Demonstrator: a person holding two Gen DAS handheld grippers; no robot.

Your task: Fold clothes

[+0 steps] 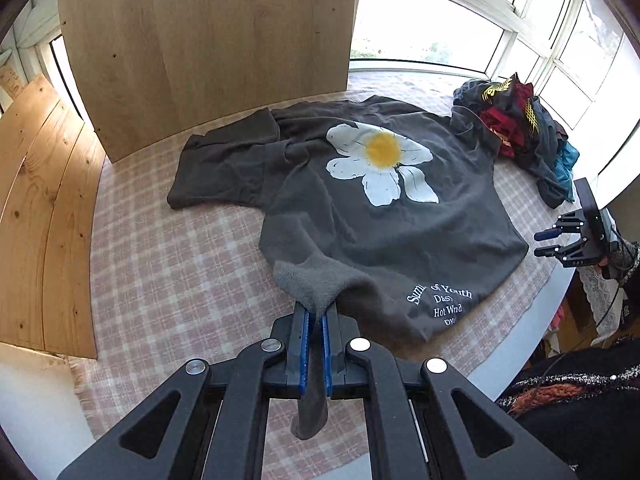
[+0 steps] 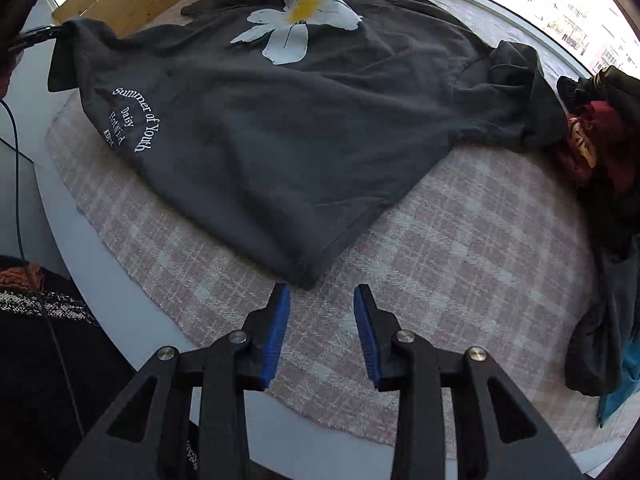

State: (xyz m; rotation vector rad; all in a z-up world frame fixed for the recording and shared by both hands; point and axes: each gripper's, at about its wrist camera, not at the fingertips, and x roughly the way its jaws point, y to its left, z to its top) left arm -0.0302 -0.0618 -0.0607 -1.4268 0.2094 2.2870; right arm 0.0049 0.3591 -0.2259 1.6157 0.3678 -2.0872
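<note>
Your left hand-held gripper (image 1: 316,316) was clamped on a hem corner of the dark grey daisy-print T-shirt (image 1: 384,216), lifting it slightly. Your right hand-held gripper (image 2: 322,300) hovered with fingers wide apart and empty, just short of the opposite hem corner. The shirt lay spread, print up, on the checked cloth (image 2: 460,232) over the counter (image 2: 100,272). No fold was made yet; a pile of other clothes (image 1: 520,128) waited beside it.

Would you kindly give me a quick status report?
Left tool shut on T-shirt hem corner. Right tool open, near other corner. Clothes pile alongside.
</note>
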